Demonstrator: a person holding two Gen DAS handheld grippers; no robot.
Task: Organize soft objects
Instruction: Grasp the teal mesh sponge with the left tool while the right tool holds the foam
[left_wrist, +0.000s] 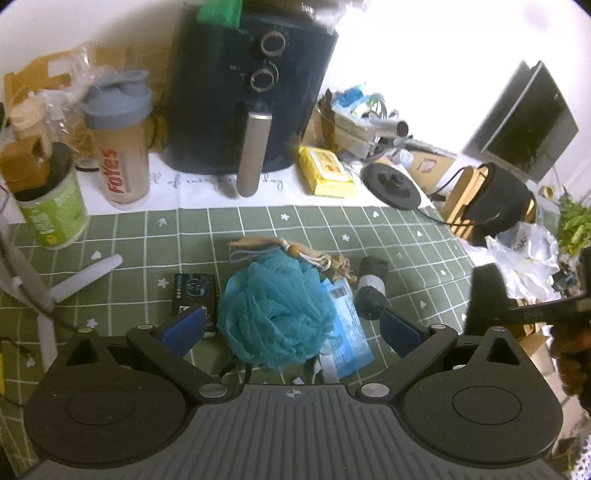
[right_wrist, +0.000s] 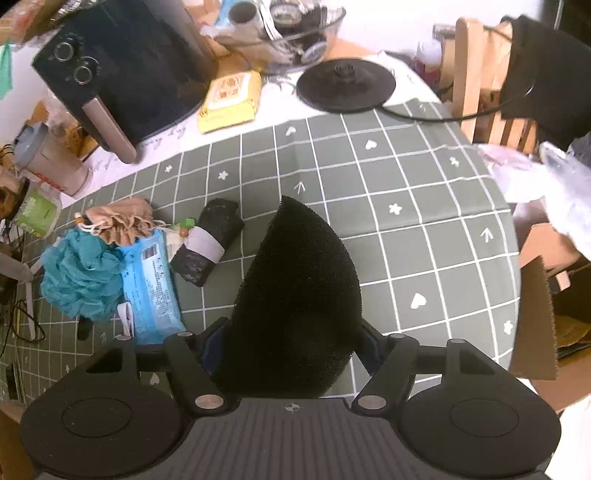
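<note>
Right tool grips a black sponge; left tool hangs wide over a teal bath pouf.

The right tool (right_wrist: 291, 339) is clamped on the black sponge (right_wrist: 299, 295), lifted clear of the green checked bench (right_wrist: 424, 206). The left tool (left_wrist: 293, 325) stands spread, its blue pads either side of the teal bath pouf (left_wrist: 275, 310) without pressing it. Against the pouf lie a blue wipes pack (left_wrist: 347, 325), a tan drawstring pouch (left_wrist: 325, 260) and a black roll with a white band (left_wrist: 371, 288). Further back stand a dark air fryer (left_wrist: 247, 99), a yellow packet (left_wrist: 325, 171) and a shaker bottle (left_wrist: 118, 140).
</note>
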